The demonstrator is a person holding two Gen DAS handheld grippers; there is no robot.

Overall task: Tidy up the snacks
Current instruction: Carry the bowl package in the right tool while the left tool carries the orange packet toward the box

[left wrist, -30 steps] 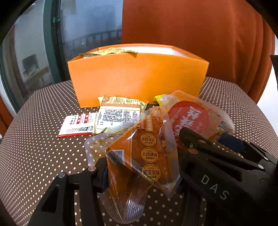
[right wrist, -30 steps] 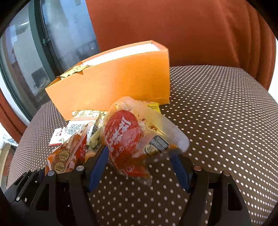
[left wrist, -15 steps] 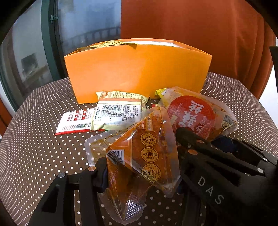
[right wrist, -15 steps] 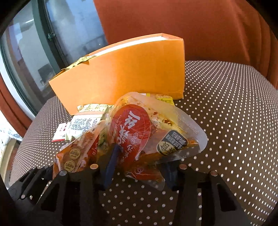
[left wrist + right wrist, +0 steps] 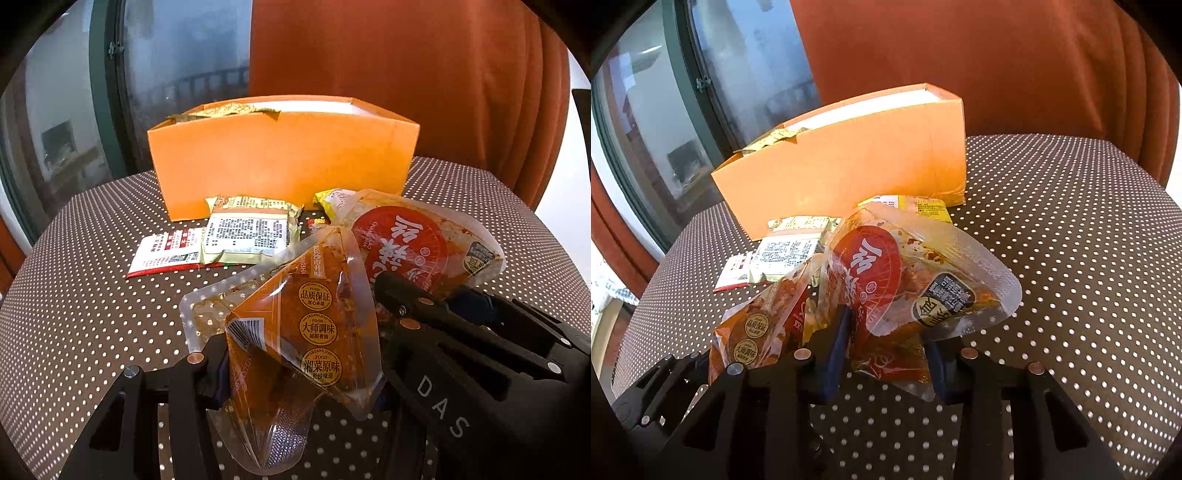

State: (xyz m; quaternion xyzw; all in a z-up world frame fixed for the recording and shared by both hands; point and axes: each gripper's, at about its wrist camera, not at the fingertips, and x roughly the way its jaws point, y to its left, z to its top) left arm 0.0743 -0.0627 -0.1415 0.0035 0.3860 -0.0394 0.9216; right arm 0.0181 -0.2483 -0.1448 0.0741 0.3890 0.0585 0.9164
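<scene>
An orange pouch [image 5: 314, 343] is clamped in the left gripper [image 5: 295, 365] at lower centre of the left wrist view, pads closed against both of its sides; it is held tilted, its lower corner hanging between the fingers. In the right wrist view a red pouch [image 5: 894, 280] is gripped by the right gripper [image 5: 886, 354] at centre frame. The right jaws have just been closing, and the pouch's lower end is pinched between the blue pads [image 5: 836, 354]. The two pouches are held just beside each other, the orange one at left; whether they touch cannot be told.

The orange box [image 5: 280, 155] is seen upright in the upper centre of the left wrist view, open at the top, with a wrapper edge [image 5: 229, 110] showing over its left rim. Flat on the dotted counter [image 5: 81, 288] in front of the box lie three packets: a white-and-red one [image 5: 166, 251] at left, a pale green one [image 5: 247, 236] partly over it, and a yellow one [image 5: 916, 206] against the box's right end.

Bare counter is found at the left and lower left of the left wrist view, and across the whole right half of the right wrist view up to the counter's curved edge. A window [image 5: 74, 110] bounds the upper left and a rust curtain [image 5: 406, 74] the upper right.
</scene>
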